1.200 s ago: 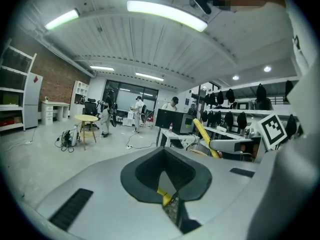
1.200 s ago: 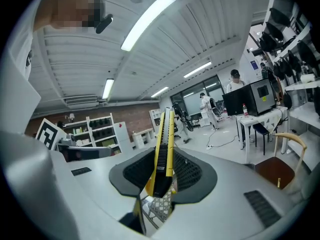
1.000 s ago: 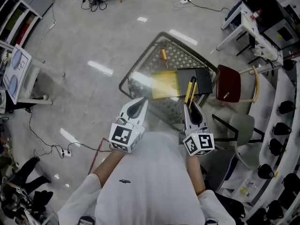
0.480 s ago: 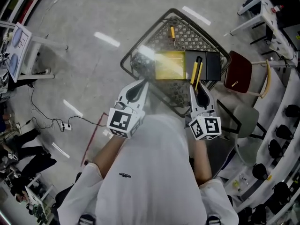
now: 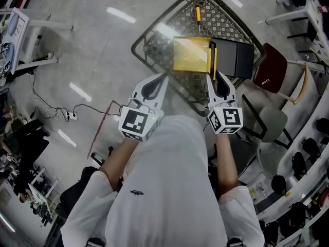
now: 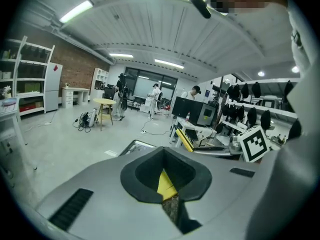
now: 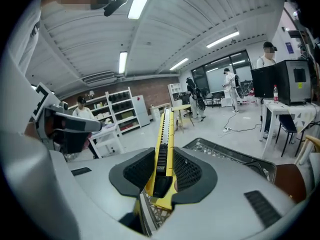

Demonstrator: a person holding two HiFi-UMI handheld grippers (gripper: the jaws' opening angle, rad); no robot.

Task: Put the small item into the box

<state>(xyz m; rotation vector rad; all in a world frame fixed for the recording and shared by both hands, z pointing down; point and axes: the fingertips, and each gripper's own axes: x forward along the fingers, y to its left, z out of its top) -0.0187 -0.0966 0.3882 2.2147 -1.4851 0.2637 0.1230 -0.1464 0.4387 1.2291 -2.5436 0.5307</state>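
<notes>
The right gripper's [image 5: 216,79] fingers [image 7: 188,171] are clenched on a long yellow utility knife [image 7: 164,134], pressing on its flat sides near the back end, so most of the knife sticks out past the tips. From above, the knife [image 5: 211,60] points away from the person and lies over the line where the yellow box [image 5: 190,54] meets the black tray [image 5: 234,60] on its right. I can't tell whether the knife's far end touches either one. The left gripper [image 5: 161,81] is held level with the right one, a little to its left. Its fingers [image 6: 134,177] are closed tip to tip with nothing between them, and the hollow behind the tips shows only a slice of yellow box and some mesh. That gripper hangs over the near left part of the mesh-topped bench [image 5: 154,48], short of the box. The box and tray sit side by side, touching, towards the middle of the bench. Beyond them, near the far corner, a screwdriver with a yellow handle [image 5: 197,13] lies alone on the mesh. Just right of the bench stands a dark red chair [image 5: 271,68], and a grey chair [image 5: 272,122] is nearer on the same side. The person in a white shirt holds both grippers out with their marker cubes facing up.
</notes>
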